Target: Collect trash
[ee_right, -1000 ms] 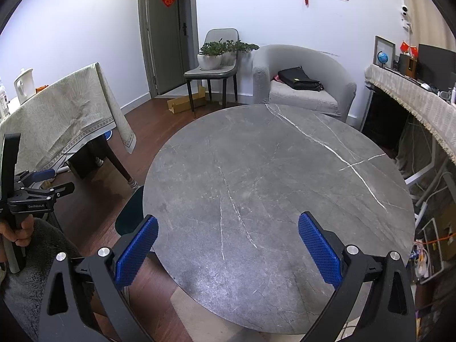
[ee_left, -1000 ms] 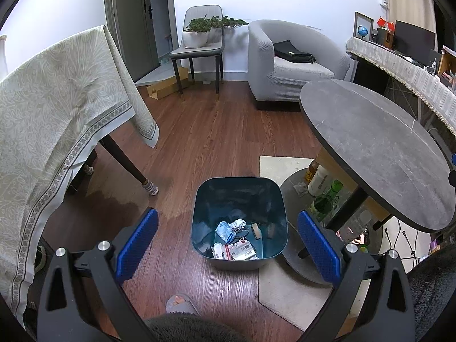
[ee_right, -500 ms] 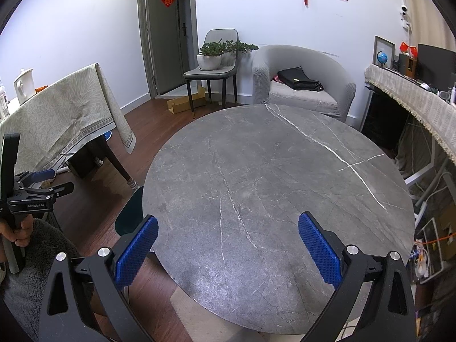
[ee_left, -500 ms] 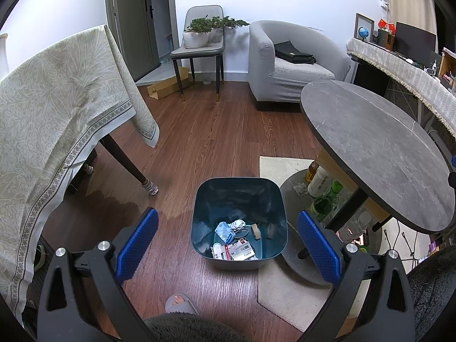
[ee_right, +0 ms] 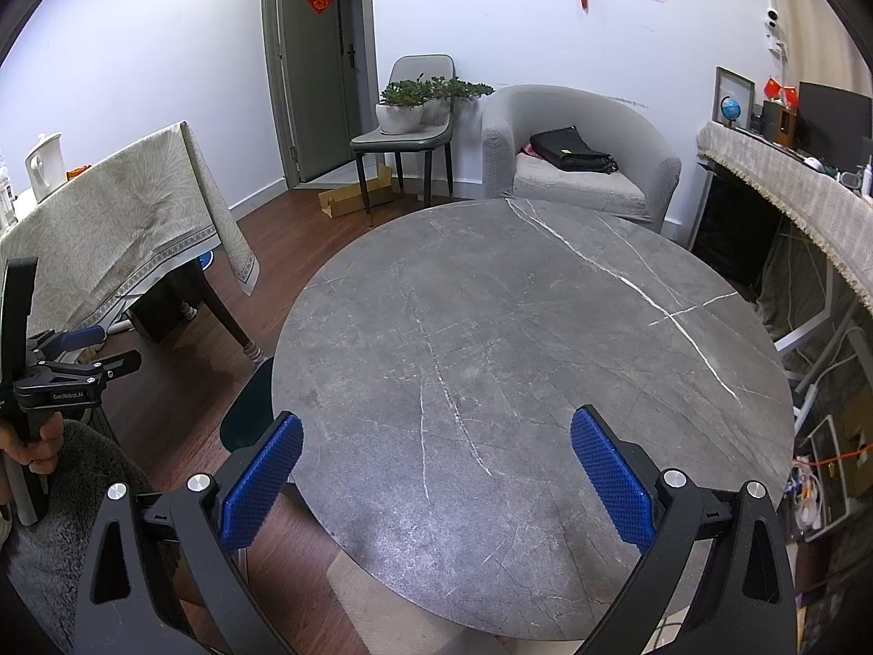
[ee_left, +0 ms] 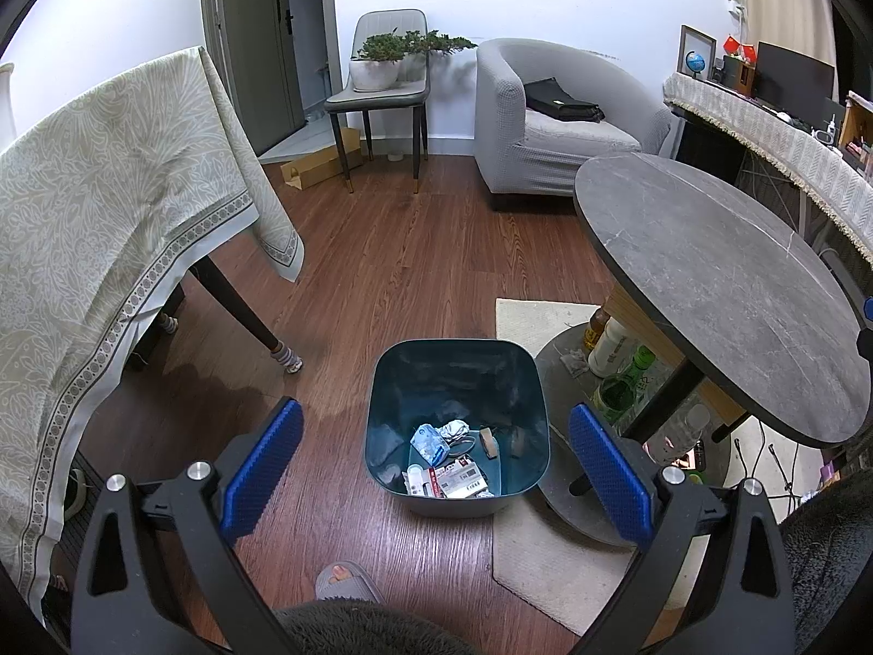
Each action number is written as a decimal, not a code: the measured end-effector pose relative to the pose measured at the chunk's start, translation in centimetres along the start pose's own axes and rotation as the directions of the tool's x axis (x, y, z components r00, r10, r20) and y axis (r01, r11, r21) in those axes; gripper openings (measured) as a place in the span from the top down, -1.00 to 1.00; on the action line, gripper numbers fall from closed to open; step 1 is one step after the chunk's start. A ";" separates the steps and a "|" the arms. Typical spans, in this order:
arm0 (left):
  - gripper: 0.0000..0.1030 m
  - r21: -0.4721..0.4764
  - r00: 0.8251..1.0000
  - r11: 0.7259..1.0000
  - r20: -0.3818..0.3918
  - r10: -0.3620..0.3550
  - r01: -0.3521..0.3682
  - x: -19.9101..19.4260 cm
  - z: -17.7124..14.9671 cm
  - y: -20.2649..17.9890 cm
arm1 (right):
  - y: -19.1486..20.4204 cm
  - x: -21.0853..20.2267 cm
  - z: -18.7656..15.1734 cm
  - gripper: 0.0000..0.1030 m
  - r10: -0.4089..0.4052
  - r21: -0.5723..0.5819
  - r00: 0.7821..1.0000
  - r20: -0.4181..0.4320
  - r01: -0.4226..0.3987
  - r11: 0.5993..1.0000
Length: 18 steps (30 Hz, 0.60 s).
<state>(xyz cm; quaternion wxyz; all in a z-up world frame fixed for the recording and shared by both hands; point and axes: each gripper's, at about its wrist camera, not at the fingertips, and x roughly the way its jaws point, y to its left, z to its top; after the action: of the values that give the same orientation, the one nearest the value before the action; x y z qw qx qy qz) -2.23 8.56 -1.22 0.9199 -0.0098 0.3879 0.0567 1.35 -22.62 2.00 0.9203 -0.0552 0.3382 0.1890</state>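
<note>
— Where are your left tongs?

— Yours hang spread wide and empty above the dark teal plastic bin on the wooden floor; crumpled wrappers and packets lie at its bottom.

— And the right tongs?

— Also spread, holding nothing, over the bare round grey marble surface. The bin stands just beside that surface's base.
</note>
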 end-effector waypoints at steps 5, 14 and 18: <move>-0.93 0.000 1.000 1.000 0.000 0.000 0.000 0.0 0.0 0.0 | 0.0 0.0 0.0 -0.93 0.000 0.000 1.000 0.001 0.000 1.000; -0.93 0.001 1.000 1.000 -0.002 0.000 0.000 0.1 -0.1 0.0 | 0.0 0.0 0.0 -0.93 0.000 0.001 1.000 0.000 0.000 1.000; -0.93 0.000 1.000 1.000 -0.003 0.000 0.000 0.0 -0.1 0.0 | 0.0 0.0 0.0 -0.93 0.000 0.000 1.000 0.000 0.000 1.000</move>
<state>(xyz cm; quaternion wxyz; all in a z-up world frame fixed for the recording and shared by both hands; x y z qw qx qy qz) -2.29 8.53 -1.35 0.9194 -0.0098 0.3891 0.0564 1.37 -22.64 2.02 0.9203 -0.0551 0.3381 0.1889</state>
